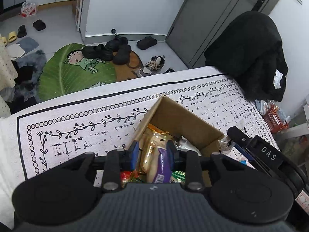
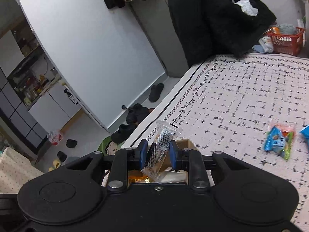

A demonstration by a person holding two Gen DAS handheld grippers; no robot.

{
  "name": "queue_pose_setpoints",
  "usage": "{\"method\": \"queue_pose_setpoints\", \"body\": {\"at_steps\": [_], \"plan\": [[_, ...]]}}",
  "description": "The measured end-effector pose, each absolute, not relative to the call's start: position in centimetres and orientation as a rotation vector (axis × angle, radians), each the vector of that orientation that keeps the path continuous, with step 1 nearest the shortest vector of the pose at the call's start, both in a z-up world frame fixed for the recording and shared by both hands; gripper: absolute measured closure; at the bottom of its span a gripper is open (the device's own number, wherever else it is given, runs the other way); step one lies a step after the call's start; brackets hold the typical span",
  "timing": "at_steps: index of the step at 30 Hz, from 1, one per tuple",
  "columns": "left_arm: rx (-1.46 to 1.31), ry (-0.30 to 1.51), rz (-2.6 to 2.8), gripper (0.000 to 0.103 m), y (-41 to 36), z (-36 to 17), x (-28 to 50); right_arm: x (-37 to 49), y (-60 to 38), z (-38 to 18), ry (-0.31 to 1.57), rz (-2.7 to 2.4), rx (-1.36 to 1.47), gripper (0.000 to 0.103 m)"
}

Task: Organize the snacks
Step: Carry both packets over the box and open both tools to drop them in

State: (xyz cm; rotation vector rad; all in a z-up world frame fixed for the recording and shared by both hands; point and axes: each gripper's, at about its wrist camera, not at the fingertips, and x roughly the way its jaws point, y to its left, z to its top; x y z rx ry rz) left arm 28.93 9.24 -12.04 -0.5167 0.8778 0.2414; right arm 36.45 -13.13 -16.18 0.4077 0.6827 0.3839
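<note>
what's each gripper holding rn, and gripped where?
Left gripper: purple-and-white snack packet, gripped across its upper end. Right gripper: clear barcoded snack packet, pinched near mid-length. Both over the cardboard box.

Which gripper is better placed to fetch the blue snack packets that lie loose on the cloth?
Probably the right gripper: the blue snack packets lie on its side. But it first has to drop its clear packet into the cardboard box. The left gripper holds a purple-labelled packet.
</note>
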Motion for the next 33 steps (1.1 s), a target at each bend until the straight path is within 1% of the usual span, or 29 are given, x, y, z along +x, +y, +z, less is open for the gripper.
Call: {"method": "queue_pose_setpoints", "body": {"at_steps": [2, 4, 6, 9, 11, 13, 15, 24, 30, 32, 33], "plan": [[-0.521, 0.881, 0.245, 0.068, 9.7, -12.2, 29.1, 36.8, -12.6, -16.4, 0.691, 0.394, 0.41, 0.078], [-0.52, 0.882, 0.254, 0.061, 10.1, -12.3, 29.2, 37.1, -12.3, -16.5, 0.7, 0.405, 0.42, 0.078], [-0.515, 0.886, 0.263, 0.057, 10.4, -12.3, 29.3, 37.3, -11.9, -16.6, 0.706, 0.417, 0.438, 0.076], [-0.513, 0.893, 0.269, 0.052, 10.7, -12.3, 29.6, 37.6, -11.4, -16.8, 0.719, 0.434, 0.466, 0.05], [-0.503, 0.901, 0.265, 0.049, 10.7, -12.2, 29.7, 37.5, -11.3, -16.6, 0.718, 0.427, 0.455, 0.049], [-0.494, 0.907, 0.264, 0.04, 10.5, -12.2, 29.8, 37.5, -11.6, -16.5, 0.716, 0.412, 0.455, 0.049], [-0.489, 0.908, 0.265, 0.036, 10.3, -12.2, 29.8, 37.4, -12.1, -16.5, 0.719, 0.396, 0.462, 0.049], [-0.442, 0.897, 0.326, 0.02, 8.7, -11.7, 28.9, 36.5, -14.5, -15.8, 0.714, 0.366, 0.47, 0.049], [-0.419, 0.861, 0.336, 0.008, 7.7, -10.7, 28.0, 36.0, -15.6, -15.6, 0.719, 0.358, 0.455, 0.038], [-0.411, 0.854, 0.339, 0.005, 7.3, -10.4, 27.9, 35.7, -16.1, -15.4, 0.713, 0.358, 0.456, 0.03], [-0.407, 0.849, 0.341, 0.003, 7.1, -10.2, 27.7, 35.5, -16.4, -15.2, 0.708, 0.357, 0.454, 0.027]]}}
